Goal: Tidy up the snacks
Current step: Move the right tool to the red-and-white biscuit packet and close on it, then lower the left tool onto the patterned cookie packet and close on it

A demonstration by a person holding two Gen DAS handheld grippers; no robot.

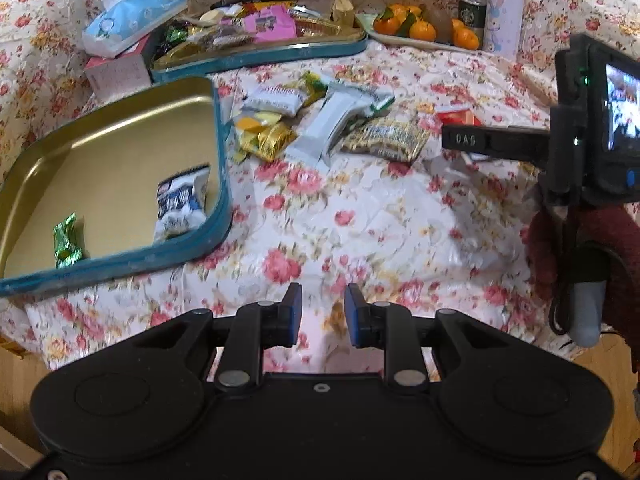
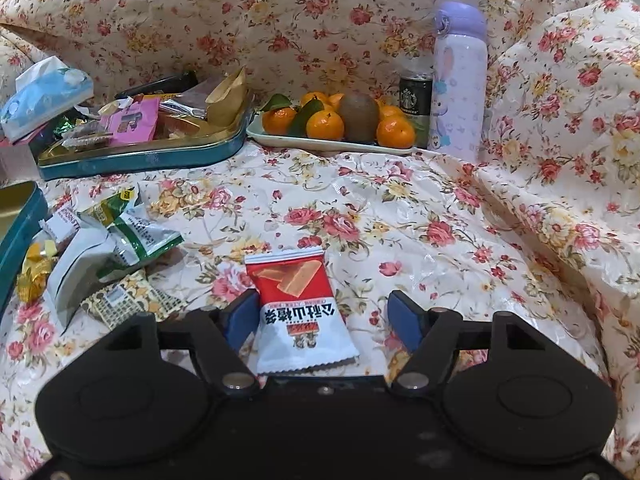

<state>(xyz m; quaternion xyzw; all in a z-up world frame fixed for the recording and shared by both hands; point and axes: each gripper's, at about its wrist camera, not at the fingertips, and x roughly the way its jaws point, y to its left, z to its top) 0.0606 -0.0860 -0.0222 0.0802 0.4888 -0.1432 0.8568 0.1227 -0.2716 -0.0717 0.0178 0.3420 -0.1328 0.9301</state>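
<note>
My right gripper is open, its jaws on either side of a red and white snack packet lying flat on the floral cloth. My left gripper is open and empty above bare cloth. A gold tin tray with a teal rim sits to its left and holds a blue and white packet and a green candy. A pile of loose snack packets lies mid-table; it also shows in the right wrist view. The right gripper shows at the right edge of the left wrist view.
A second teal tray full of snacks stands at the back. A tissue pack sits on a pink box back left. A plate of oranges, a dark can and a purple bottle stand at the back right.
</note>
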